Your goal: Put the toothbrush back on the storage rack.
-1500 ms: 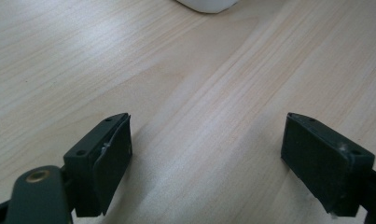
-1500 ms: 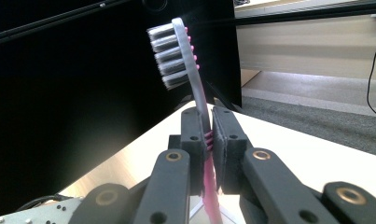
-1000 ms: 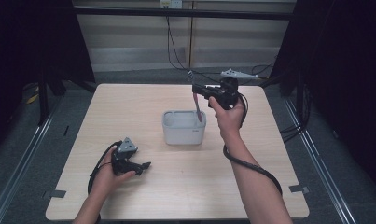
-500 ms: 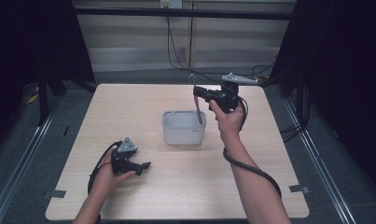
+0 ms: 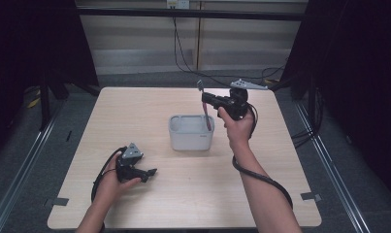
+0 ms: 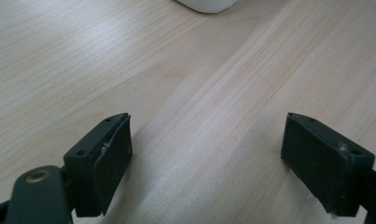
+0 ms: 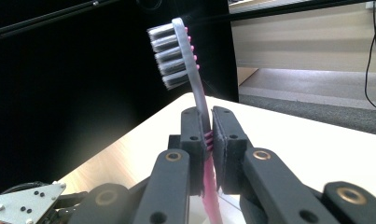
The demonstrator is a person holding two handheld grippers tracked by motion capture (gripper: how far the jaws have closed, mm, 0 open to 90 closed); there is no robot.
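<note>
High view first: right gripper [image 5: 206,98] raised over the white tub [image 5: 190,132], jaws clamped on a pink toothbrush [image 5: 206,108] — bristles up, handle tip dipping inside the tub's right rim. Left gripper [image 5: 147,172] resting low on the bench [image 5: 135,111], jaws wide apart, nothing between. Risk from here — thin neck pinched off-centre, could swivel or slip free, or catch the rim and tip the tub.
</note>
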